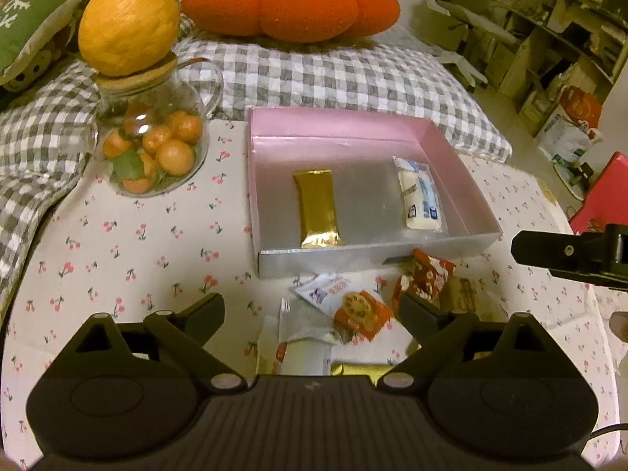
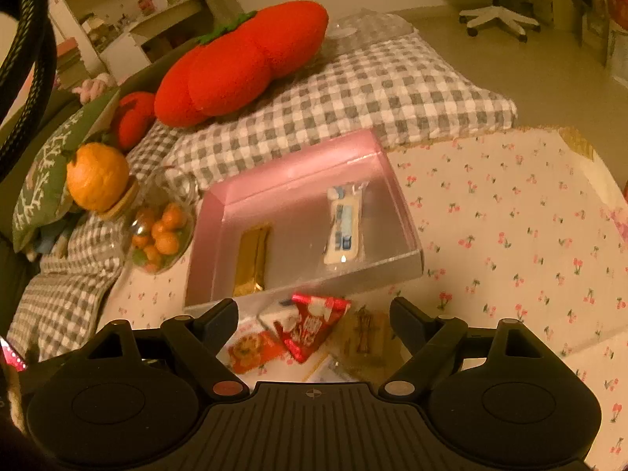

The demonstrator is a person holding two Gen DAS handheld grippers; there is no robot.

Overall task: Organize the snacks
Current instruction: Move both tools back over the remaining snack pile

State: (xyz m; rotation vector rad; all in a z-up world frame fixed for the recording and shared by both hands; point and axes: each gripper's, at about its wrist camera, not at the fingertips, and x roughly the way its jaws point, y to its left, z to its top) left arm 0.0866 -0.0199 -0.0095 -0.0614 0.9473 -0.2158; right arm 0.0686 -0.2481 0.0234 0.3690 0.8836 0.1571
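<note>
A: What did the left wrist view show?

B: The left hand-held gripper (image 1: 312,316) stood released, its jaws wide apart with nothing pressed between them. It hung over a loose pile of snacks (image 1: 355,314) lying on the table (image 1: 117,235), which wore a cherry-print cloth. The pile sat just in front of the near wall of a shallow pink box (image 1: 337,129). Inside the box lay a gold-wrapped bar (image 1: 318,208) toward its left side and a white packet with blue print (image 1: 420,196) by its right wall, the two well apart. A glass jar of small oranges (image 1: 157,149) stood near the table's far left corner with a large orange fruit (image 1: 127,23) on its lid. One finger of the other gripper reached in at the right edge.

A: And the right wrist view?

B: The right hand-held gripper (image 2: 314,316) was also released, jaws spread, gripping nothing. Between and just beyond its fingers lay a red triangular packet (image 2: 314,325), an orange packet (image 2: 251,349) to its left and a clear brownish packet (image 2: 365,337) to its right, all on the cloth outside the box. The box held the same gold bar and white packet. A big red tomato cushion (image 2: 243,62) rested on a checked blanket (image 2: 353,94) past the table's far edge.
</note>
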